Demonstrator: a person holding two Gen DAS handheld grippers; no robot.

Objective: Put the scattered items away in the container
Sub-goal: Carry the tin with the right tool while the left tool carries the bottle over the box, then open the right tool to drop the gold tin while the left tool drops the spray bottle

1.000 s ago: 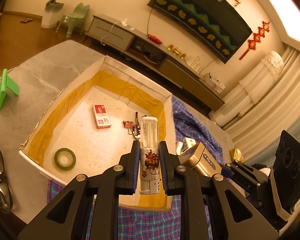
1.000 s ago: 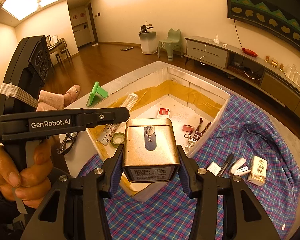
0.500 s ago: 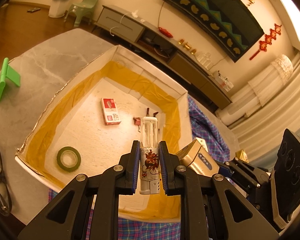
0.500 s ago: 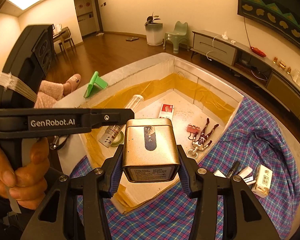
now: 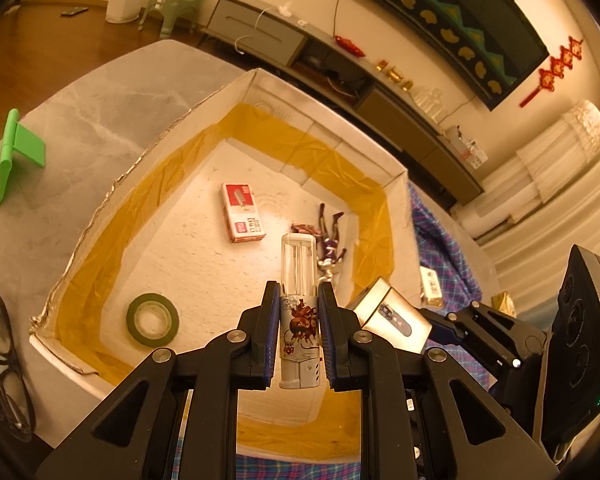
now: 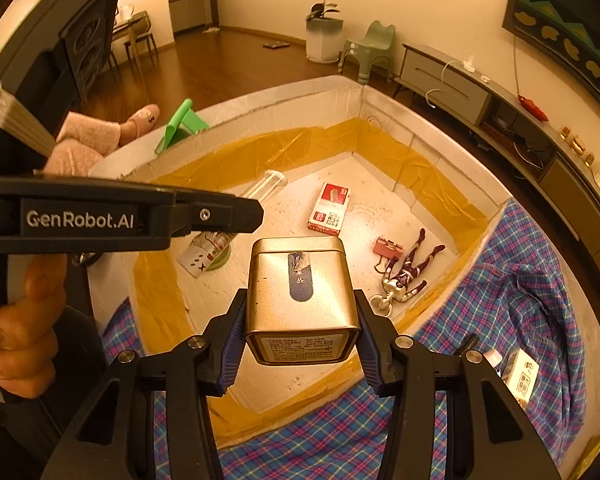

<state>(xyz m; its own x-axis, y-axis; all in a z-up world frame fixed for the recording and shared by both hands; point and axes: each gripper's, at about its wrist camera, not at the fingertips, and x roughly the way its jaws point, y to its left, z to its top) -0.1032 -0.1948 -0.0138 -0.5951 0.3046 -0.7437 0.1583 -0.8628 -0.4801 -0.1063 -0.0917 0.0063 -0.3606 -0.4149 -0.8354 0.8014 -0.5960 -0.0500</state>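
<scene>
My left gripper (image 5: pixel 299 304) is shut on a slim clear bottle (image 5: pixel 299 276) with a printed white label, held above the near part of the open white box (image 5: pixel 188 110) lined with yellow tape. My right gripper (image 6: pixel 300 322) is shut on a square gold tin (image 6: pixel 300 280), which hangs over the box's near wall. The tin (image 5: pixel 388 320) also shows at the right of the left wrist view. The bottle (image 6: pixel 236 216) sticks out past the left gripper's arm in the right wrist view. Inside the box lie a red-and-white carton (image 5: pixel 242 212), a green tape roll (image 5: pixel 153 319), a toy figure (image 6: pixel 406 274) and a red clip (image 6: pixel 388 248).
A green stand (image 5: pixel 14 156) and a pair of glasses (image 5: pixel 2 364) lie on the grey table left of the box. A plaid cloth (image 6: pixel 512 304) on the right carries a small white carton (image 6: pixel 522 376) and a marker. A person's hand (image 6: pixel 16 320) grips the left gripper's handle.
Both grippers have come forward and down over the box with their loads, so the box looks larger and nearer. Neither grip has changed.
</scene>
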